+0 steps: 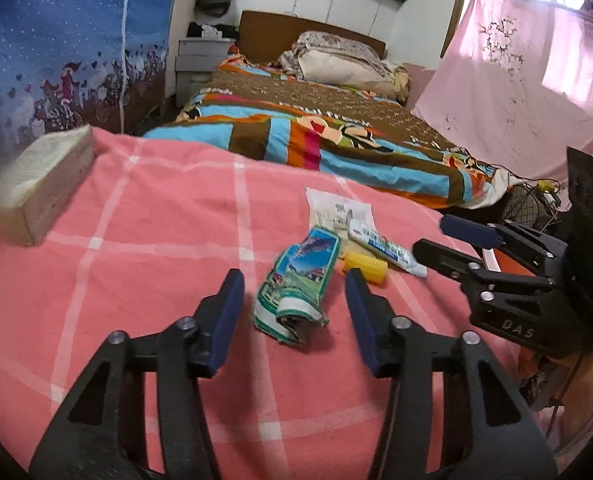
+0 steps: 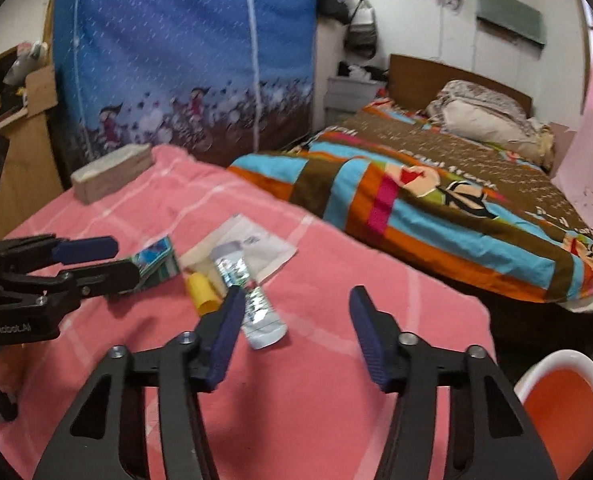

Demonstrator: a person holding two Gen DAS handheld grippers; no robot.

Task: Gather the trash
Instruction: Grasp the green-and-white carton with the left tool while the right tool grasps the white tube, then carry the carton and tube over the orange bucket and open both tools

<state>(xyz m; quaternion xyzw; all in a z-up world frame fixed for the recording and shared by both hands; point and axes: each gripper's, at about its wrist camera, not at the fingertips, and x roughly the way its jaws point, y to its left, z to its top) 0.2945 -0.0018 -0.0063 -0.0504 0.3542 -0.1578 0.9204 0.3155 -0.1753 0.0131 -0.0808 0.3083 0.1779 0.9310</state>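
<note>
Several pieces of trash lie on the pink checked cloth (image 1: pixel 156 248). A crumpled green and blue carton (image 1: pixel 296 284) lies between the fingers of my open left gripper (image 1: pixel 294 286), untouched. Beyond it lie a yellow cap (image 1: pixel 366 268), a white squeezed tube (image 1: pixel 384 249) and a white paper slip (image 1: pixel 338 210). My right gripper (image 2: pixel 296 304) is open and empty, with the tube (image 2: pixel 256 312) just right of its left finger. The yellow cap (image 2: pixel 202 292), the paper (image 2: pixel 256 246) and the carton (image 2: pixel 156 260) lie beyond. The right gripper (image 1: pixel 432 236) also shows at the right in the left wrist view.
A beige block (image 1: pixel 36 188) sits at the cloth's far left. A bed with a striped quilt (image 1: pixel 336 140) lies behind. A blue fabric wardrobe (image 2: pixel 184 52) stands at the left. A white-rimmed orange bin (image 2: pixel 560 396) stands low at the right. A pink curtain (image 1: pixel 528 92) hangs at right.
</note>
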